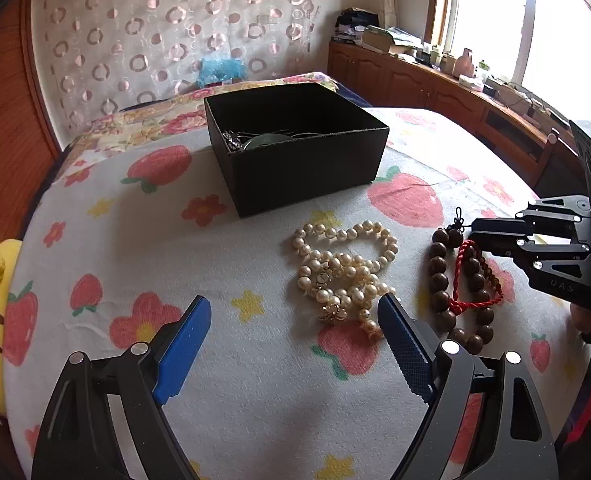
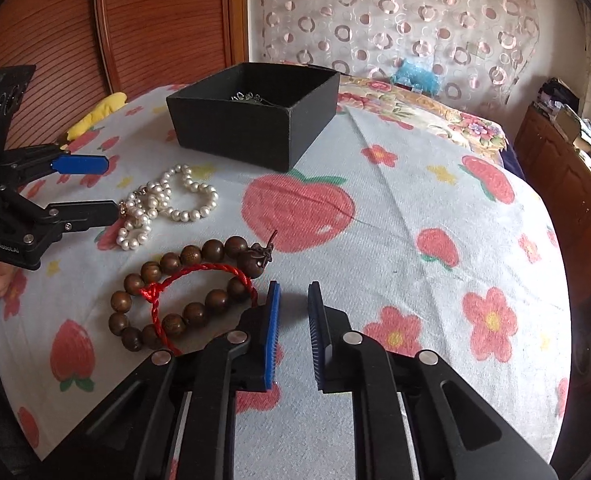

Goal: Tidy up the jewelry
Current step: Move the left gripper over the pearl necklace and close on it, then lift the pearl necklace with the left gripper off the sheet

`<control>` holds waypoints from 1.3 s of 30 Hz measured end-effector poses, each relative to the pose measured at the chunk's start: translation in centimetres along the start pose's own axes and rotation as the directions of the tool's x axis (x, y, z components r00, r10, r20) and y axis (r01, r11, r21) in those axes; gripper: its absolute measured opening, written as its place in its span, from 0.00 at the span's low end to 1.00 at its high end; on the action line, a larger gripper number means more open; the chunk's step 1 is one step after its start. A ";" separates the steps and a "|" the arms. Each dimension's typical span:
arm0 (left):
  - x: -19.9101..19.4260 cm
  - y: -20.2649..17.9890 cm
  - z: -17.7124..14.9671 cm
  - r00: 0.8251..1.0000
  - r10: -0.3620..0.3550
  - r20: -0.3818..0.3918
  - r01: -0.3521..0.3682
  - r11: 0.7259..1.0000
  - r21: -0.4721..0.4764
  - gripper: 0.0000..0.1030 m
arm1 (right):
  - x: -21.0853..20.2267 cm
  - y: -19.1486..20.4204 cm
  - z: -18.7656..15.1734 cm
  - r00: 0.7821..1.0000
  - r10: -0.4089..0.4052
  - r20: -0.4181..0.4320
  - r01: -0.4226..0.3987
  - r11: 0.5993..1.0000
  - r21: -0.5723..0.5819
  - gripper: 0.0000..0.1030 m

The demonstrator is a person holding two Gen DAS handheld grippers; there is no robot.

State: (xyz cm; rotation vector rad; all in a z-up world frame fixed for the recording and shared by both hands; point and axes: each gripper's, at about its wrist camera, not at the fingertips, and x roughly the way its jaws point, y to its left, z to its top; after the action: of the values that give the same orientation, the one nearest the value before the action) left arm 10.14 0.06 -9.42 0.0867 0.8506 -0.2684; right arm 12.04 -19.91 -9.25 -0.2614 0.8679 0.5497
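A bed covered by a white blanket (image 1: 143,240) printed with strawberries, red flowers and yellow stars fills both views. On it, toward the far side, stands a black box (image 1: 295,148), square, open-topped, matte and dark inside, with a silvery chain and a pale green round piece lying at its bottom. Nearer than the box and apart from it lies a pearl necklace (image 1: 343,268), cream-white round beads heaped in loose overlapping loops with a small gold clasp among them. Just to its right rests a wooden bead bracelet (image 2: 175,292), large glossy brown beads in a ring closed by a dark knotted tassel, and a red cord bracelet (image 2: 199,280), thin and twisted with one knot, lies across it. The left gripper (image 1: 295,316) hangs low over the blanket with its blue-padded jaws spread wide and nothing between them, the right finger close beside the pearls. The right gripper (image 2: 293,292) sits just beside the wooden beads, its jaws parted by a narrow gap and empty, the left finger touching the red cord.
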 end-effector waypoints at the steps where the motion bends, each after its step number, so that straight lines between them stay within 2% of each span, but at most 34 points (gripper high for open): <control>1: 0.0 0.0 0.0 1.000 0.001 0.002 -0.001 1.000 0.000 0.79 | -0.1 0.0 -0.1 1.000 0.003 0.001 -0.003 1.000 0.003 0.15; 2: -0.1 -0.1 0.0 1.000 -0.002 0.005 0.002 1.000 0.000 0.76 | -0.1 0.1 -0.2 1.000 0.004 0.001 -0.004 1.000 0.003 0.15; 4: 0.0 -0.2 0.0 1.000 -0.014 -0.004 0.014 1.000 -0.006 0.62 | -0.2 0.1 -0.2 1.000 -0.003 0.003 0.003 1.000 -0.003 0.15; 7: 0.2 -0.5 0.1 0.999 -0.033 -0.008 0.033 0.999 -0.008 0.51 | -0.9 0.2 -0.4 1.000 0.004 0.023 -0.004 1.000 -0.001 0.15; 11: 0.7 -0.8 0.1 0.999 -0.047 -0.026 0.047 0.999 -0.012 0.43 | -1.9 0.4 -0.8 0.999 0.012 0.043 -0.012 1.000 0.002 0.15; 14: 0.9 -0.5 0.1 0.997 -0.074 -0.024 0.073 0.996 -0.042 0.41 | -2.4 0.6 -0.8 0.999 0.026 0.048 -0.026 1.000 -0.004 0.15; 15: 0.9 -0.5 0.2 0.996 -0.083 -0.022 0.082 0.995 -0.048 0.36 | -2.5 0.6 -0.8 0.998 0.032 0.049 -0.032 0.999 -0.002 0.15; 17: 1.0 -0.4 0.1 0.993 -0.111 -0.027 0.109 0.992 -0.065 0.17 | -2.6 0.7 -0.8 0.998 0.038 0.049 -0.039 0.999 0.000 0.15; 18: 1.0 -0.3 0.1 0.993 -0.113 -0.027 0.111 0.992 -0.066 0.13 | -2.6 0.6 -0.8 0.998 0.040 0.048 -0.040 0.999 0.001 0.15; 31: -3.1 0.0 0.7 0.993 -0.084 0.085 0.089 0.994 -0.059 0.13 | -2.2 0.7 -1.2 0.999 0.040 0.036 -0.041 0.999 0.011 0.15; 36: -2.2 -0.4 1.1 0.996 -0.068 0.054 0.071 0.996 -0.053 0.14 | -1.9 1.2 -1.1 0.998 0.042 0.035 -0.042 0.999 0.005 0.15; 38: -1.4 -0.5 1.3 0.997 -0.065 0.034 0.067 0.996 -0.057 0.19 | -1.9 1.2 -1.1 0.999 0.042 0.034 -0.042 0.999 0.006 0.15; 39: -0.9 -0.5 1.4 0.998 -0.057 0.028 0.059 0.997 -0.053 0.26 | -1.8 1.3 -1.1 0.999 0.043 0.033 -0.043 0.999 0.007 0.15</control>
State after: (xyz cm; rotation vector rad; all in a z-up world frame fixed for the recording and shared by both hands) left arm 10.44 -0.53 -7.79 0.0085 0.8342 -0.3003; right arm 9.67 -19.94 -8.50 -0.2265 0.8456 0.5887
